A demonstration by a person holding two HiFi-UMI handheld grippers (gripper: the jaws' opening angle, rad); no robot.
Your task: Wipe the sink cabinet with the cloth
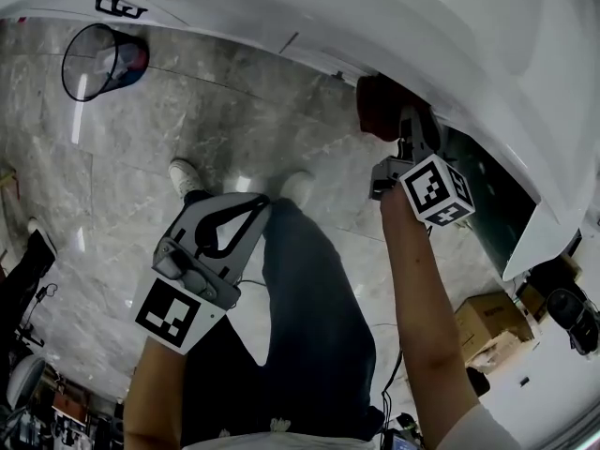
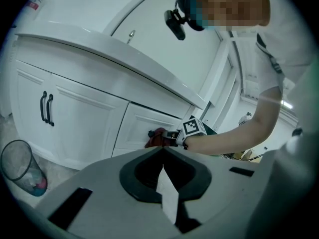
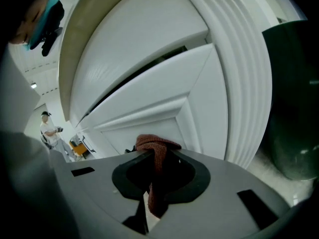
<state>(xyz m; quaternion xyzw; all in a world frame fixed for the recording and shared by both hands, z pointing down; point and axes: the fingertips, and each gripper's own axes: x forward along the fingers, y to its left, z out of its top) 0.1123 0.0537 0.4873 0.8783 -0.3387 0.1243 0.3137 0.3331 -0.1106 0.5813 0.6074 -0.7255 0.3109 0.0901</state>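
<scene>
While at cabinet (image 3: 149,78), cloth (image 3: 158,146) in tool (image 3: 149,156).

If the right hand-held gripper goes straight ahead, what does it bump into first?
Probably the white cabinet door, right ahead. The red cloth pinched in the right hand-held gripper would press on it first.

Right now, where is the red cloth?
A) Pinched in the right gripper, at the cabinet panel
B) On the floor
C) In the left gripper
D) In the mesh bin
A: the right gripper view shows the red cloth pinched between the jaws of the right gripper, up at the white cabinet panel. The left gripper has its jaws together on nothing.
</scene>
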